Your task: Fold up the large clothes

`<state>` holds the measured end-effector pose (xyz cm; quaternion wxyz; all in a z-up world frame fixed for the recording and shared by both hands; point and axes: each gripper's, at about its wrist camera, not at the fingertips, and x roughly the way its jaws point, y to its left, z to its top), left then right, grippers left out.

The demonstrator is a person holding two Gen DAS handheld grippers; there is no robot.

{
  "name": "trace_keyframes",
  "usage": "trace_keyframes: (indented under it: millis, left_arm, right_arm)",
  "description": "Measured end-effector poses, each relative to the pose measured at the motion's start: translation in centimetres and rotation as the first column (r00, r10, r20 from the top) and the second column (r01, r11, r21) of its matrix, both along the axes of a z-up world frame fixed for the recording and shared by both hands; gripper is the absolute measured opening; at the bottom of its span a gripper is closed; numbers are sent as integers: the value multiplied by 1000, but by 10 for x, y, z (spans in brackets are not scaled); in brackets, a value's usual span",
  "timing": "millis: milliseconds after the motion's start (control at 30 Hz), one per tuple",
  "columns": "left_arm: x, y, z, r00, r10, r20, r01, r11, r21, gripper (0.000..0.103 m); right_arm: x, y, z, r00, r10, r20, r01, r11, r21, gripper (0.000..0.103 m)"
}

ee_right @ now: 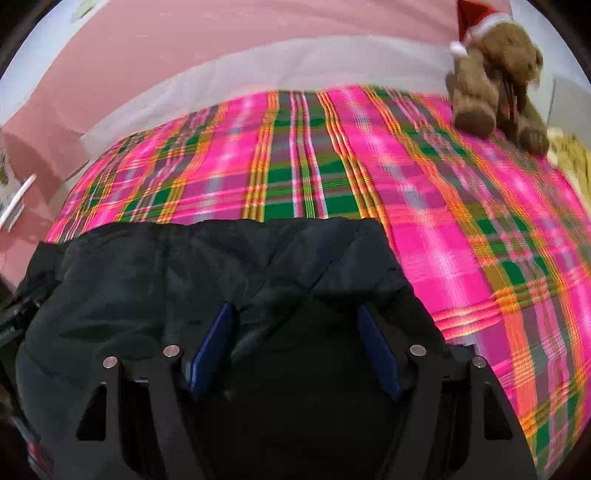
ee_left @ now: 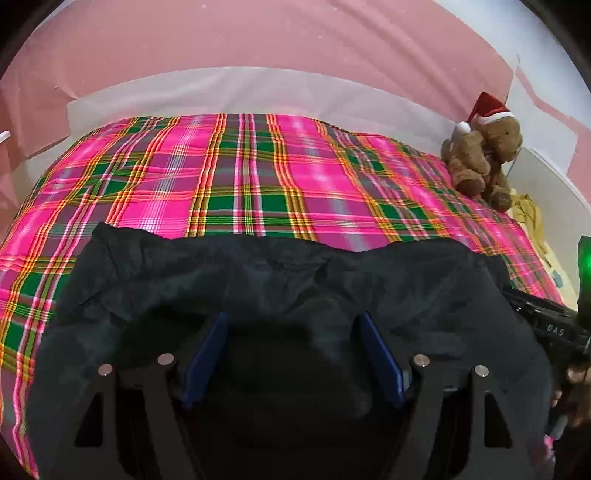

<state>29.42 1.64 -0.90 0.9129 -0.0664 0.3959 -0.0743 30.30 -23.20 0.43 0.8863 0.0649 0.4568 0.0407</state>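
A large black garment lies on the near part of a bed with a pink and green plaid cover. It also fills the lower left of the right wrist view. My left gripper is open, its blue pads spread over the black cloth with nothing pinched between them. My right gripper is open too, its blue pads apart above the garment's right part. The cloth's far edge is rumpled. The right gripper's body shows at the right edge of the left wrist view.
A brown teddy bear in a red Santa hat sits at the far right corner of the bed, also in the right wrist view. A white headboard strip and pink wall lie behind. Yellowish cloth lies right of the bed.
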Motion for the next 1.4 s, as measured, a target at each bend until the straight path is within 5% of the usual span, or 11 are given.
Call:
trace_keyframes:
  millis: [167, 567, 733, 900, 1133, 1233, 1400]
  left_arm:
    - [5, -11, -15, 1000, 11, 5, -11, 998, 64, 77]
    - [7, -15, -23, 1000, 23, 18, -24, 996, 90, 77]
    - [3, -8, 5, 1000, 2, -28, 0, 996, 85, 73]
    - [-6, 33, 45, 998, 26, 60, -31, 995, 98, 73]
    - [23, 75, -4, 995, 84, -62, -77, 991, 112, 74]
    - [23, 79, -19, 994, 91, -56, -87, 994, 61, 74]
    - [29, 71, -29, 994, 103, -49, -99, 992, 79, 74]
  right_arm:
    - [8, 1, -15, 1000, -7, -14, 7, 999, -31, 70]
    - [9, 4, -20, 1000, -29, 10, 29, 999, -35, 70]
    - [-5, 2, 20, 998, -41, 45, 43, 998, -38, 70]
    - [-17, 33, 62, 992, 38, 122, -37, 999, -9, 70]
    - [22, 80, 7, 994, 107, -25, -108, 993, -43, 70]
    - [30, 75, -6, 994, 104, -34, -105, 994, -36, 70]
    - [33, 77, -16, 995, 97, -27, -98, 994, -44, 70]
